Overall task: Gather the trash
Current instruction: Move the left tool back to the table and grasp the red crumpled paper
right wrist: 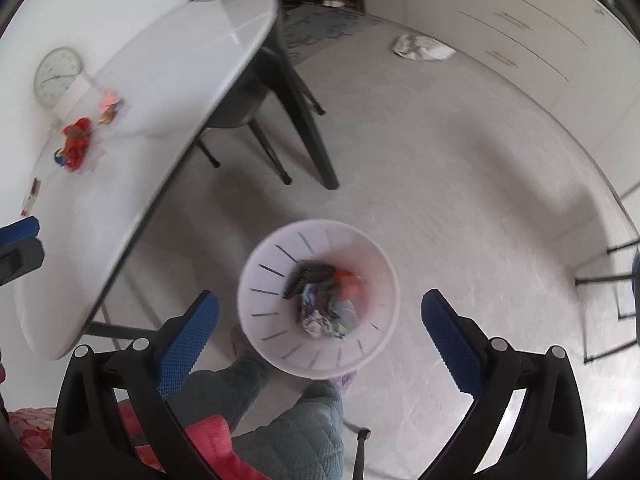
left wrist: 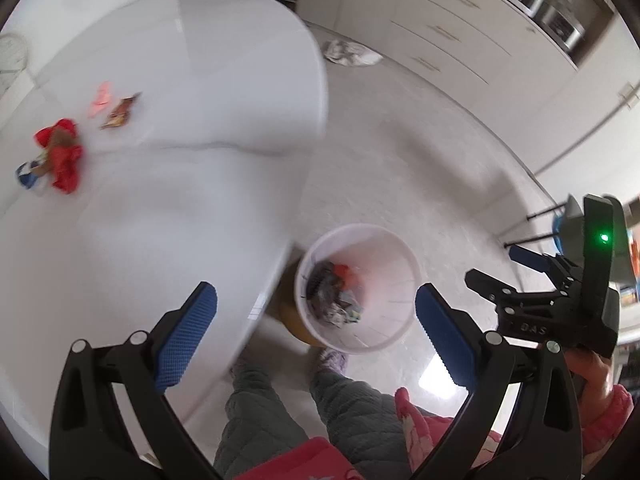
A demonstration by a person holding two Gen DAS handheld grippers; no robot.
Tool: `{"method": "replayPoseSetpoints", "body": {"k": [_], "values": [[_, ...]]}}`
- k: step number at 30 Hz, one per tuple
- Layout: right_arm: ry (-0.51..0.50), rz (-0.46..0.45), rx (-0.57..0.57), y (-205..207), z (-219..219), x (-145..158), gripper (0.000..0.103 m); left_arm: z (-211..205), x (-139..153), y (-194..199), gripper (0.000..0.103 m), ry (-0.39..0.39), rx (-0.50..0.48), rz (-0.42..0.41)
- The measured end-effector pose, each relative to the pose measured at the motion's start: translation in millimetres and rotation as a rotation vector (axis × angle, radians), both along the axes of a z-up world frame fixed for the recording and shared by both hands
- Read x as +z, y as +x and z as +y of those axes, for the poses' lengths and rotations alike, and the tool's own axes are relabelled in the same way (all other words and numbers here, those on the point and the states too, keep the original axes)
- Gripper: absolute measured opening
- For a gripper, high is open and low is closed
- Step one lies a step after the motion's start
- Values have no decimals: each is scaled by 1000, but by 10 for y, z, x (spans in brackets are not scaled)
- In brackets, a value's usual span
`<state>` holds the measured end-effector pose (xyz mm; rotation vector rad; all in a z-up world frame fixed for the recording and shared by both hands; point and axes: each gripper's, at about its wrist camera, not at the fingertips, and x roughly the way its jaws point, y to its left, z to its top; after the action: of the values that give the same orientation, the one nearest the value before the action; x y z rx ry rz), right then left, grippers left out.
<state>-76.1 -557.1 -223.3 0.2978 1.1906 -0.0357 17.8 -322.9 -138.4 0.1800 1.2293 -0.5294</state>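
Pale floor is carrying one white bin (right wrist: 320, 300), parked just beside the round white table (left wrist: 180, 200) so drops are short. You're hanging both tools over the bin, pointing down. Left gripper (left wrist: 316, 340) is standing spread, nothing between the pads; right gripper (right wrist: 320, 340) likewise spread and empty. Bin is holding a heap of mixed scraps, too jumbled to count. Back on the table, well away from the bin, four pieces are waiting: red wrapper (left wrist: 60, 156), blue-white scrap (left wrist: 26, 174), pink scrap (left wrist: 102, 98), brown wrapper (left wrist: 120, 112).

Both grippers (left wrist: 316, 336) (right wrist: 320, 340) — jaws wide (empty)
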Motion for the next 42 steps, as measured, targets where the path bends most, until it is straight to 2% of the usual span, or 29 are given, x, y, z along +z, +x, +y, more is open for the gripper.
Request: {"method": "replayPoseSetpoints", "body": {"k": [6,12,15,20,25,27,32,33,39,40,42], "values": [[6,-45,73,354,371,180,100,591,75,360,95,10,161,-46],[27,-86,126,780,805,337,100,1229,64,779,95,4,314,-48],[51,-81,143,1002,1011,396,100,1489,22,980,95,11,349,-59],[59,-94,189,1377,1352,456,100,1748,-98,1353,95,60,366,-123],[59,-92,225,1709,1621,473,100,1901,-393,1857,94,111,368,-135],[62,-81,234,1825,1688,457,100,1915,-513,2008,87,119,366,-111],[64,-59,262,2067,1840,441,100,1922,-729,2305,82,110,380,-70],[68,-55,271,2120,1856,437,100,1922,-767,2359,77,108,382,-61],[66,-49,307,2375,2012,441,100,1924,-910,2531,57,95,392,-6],[68,-47,314,2427,2038,440,100,1922,-910,2541,56,101,396,-13],[66,-37,320,2526,2091,429,100,1916,-913,2590,46,114,381,-22]]}}
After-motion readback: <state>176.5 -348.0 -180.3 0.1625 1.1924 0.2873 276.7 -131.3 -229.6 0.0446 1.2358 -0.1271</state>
